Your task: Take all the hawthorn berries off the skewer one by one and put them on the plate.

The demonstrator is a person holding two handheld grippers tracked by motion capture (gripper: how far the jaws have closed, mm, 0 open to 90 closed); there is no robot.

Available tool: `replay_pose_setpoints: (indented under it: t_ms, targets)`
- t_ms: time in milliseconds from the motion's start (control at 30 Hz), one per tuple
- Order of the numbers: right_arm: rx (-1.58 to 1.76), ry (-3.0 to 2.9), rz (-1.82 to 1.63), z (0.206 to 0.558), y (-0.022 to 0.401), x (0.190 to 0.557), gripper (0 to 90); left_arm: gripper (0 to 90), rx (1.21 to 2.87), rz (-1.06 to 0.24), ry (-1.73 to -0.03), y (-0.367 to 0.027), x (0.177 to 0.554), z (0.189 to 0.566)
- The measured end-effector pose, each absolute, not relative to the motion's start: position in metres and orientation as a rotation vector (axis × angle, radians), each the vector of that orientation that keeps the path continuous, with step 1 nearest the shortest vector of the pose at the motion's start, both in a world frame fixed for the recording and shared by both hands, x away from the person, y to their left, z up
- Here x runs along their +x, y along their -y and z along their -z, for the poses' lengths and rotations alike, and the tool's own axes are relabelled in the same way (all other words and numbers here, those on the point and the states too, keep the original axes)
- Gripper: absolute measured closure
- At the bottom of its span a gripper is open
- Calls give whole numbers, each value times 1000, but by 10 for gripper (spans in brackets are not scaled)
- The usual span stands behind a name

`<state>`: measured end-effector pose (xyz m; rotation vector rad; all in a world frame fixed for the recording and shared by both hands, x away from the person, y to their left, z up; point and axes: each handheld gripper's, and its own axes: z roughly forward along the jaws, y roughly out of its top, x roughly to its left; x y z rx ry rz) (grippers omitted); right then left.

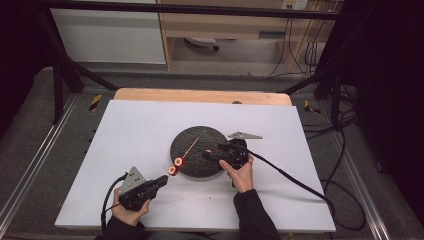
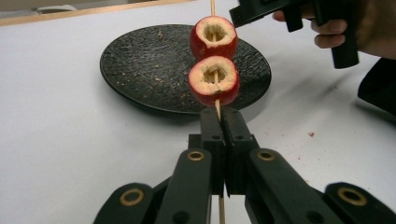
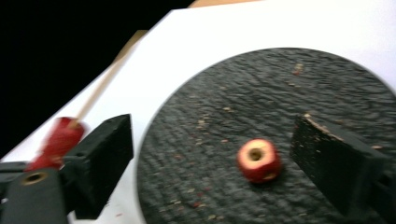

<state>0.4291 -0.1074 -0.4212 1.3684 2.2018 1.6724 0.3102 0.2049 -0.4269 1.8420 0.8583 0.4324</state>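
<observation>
A thin wooden skewer (image 1: 190,145) lies slantwise over a black round plate (image 1: 200,137), with two cored red fruit pieces (image 1: 175,166) threaded near its lower end. My left gripper (image 1: 164,178) is shut on the skewer's bare end (image 2: 217,108), just below the nearer fruit piece (image 2: 214,80). A second piece (image 2: 214,37) sits right behind it. My right gripper (image 1: 209,152) hovers over the plate's right side with its jaws wide open. A loose cored fruit piece (image 3: 258,160) rests on the plate (image 3: 261,88) between those jaws, touching neither.
The plate sits in the middle of a white table cover (image 1: 135,130), with a wooden edge (image 1: 200,95) behind it. Crumbs dot the plate. A black cable (image 1: 290,175) trails right from my right gripper. Black frame posts (image 1: 57,85) flank the table.
</observation>
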Motion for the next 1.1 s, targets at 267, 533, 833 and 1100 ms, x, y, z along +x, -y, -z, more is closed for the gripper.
replay_pose_setpoints:
  t_ms: [267, 533, 833, 1100]
  targets:
    - [1320, -2254, -1733, 418, 93, 409, 63, 885, 1846, -437, -856, -203, 310, 427]
    - [1282, -2312, -1792, 414, 64, 401, 130, 885, 1849, -439, -851, -203, 309, 427]
    - [1292, -2325, -1851, 415, 46, 403, 352, 886, 1847, -436, -847, -202, 309, 427]
    - [1324, -2370, -1901, 418, 44, 404, 556, 885, 1845, -436, -846, -201, 309, 427]
